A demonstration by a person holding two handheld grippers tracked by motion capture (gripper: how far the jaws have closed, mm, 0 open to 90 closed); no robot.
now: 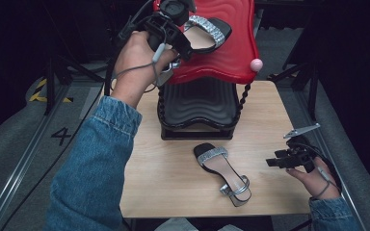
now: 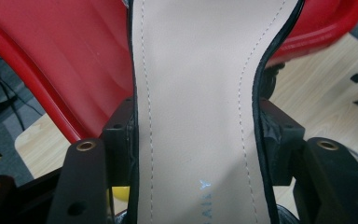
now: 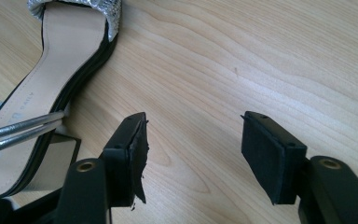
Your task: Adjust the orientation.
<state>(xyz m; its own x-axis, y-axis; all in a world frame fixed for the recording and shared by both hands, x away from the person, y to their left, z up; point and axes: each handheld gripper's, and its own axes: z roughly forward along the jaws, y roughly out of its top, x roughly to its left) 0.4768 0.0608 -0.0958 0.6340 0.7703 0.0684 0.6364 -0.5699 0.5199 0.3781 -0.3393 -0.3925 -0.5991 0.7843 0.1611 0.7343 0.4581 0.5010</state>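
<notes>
Overhead, left hand (image 1: 137,57) raised, left gripper (image 1: 185,36) clamping sandal (image 1: 207,31) over red tray (image 1: 231,53).

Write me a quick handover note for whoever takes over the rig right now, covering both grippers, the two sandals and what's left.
Left gripper: shut across the sides of the first silver-strapped black sandal with beige insole, holding it over the top red wavy plastic shelf of the shoe rack.
Right gripper: open and holding nothing, low over the light wooden table, beside the second matching silver-strapped sandal.
Done: first sandal lifted up to the red shelf.
Left, probably: release it on the shelf, then pick up the second sandal, which lies flat on the table in front of the rack's black wavy lower shelf.
</notes>
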